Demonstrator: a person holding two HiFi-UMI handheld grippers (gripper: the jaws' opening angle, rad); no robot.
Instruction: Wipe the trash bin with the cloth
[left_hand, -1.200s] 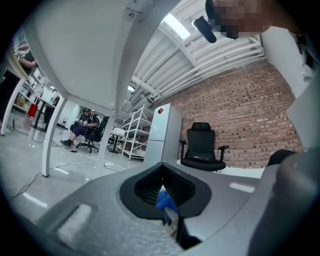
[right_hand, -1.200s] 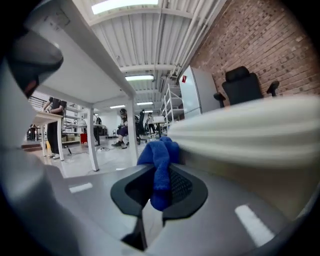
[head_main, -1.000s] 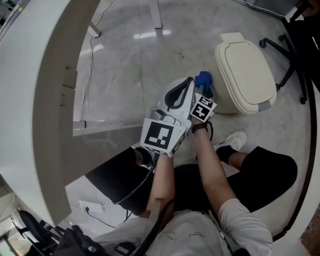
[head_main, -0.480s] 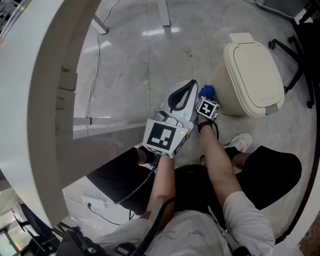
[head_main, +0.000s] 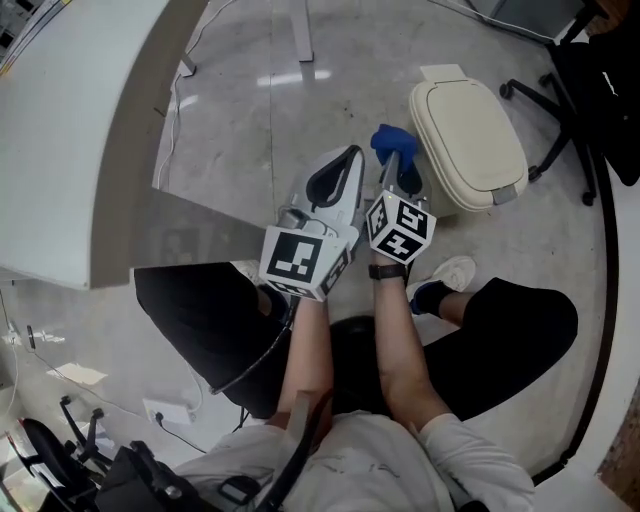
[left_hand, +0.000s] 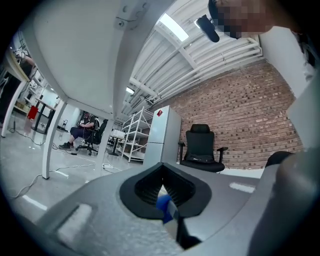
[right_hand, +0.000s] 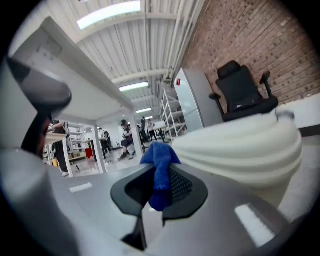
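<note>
No words, numbers or brand names are showing clearly enough for you to read. The cubes on your left hand-held gripper and right hand-held gripper are displaying only black-and-white square patterns. A small red sign on a distant white cabinet is appearing too tiny to read.

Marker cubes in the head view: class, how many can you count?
2. One cube sits on the left gripper, mid-picture; the other cube on the right gripper, just right of it. None seems hidden.
</note>
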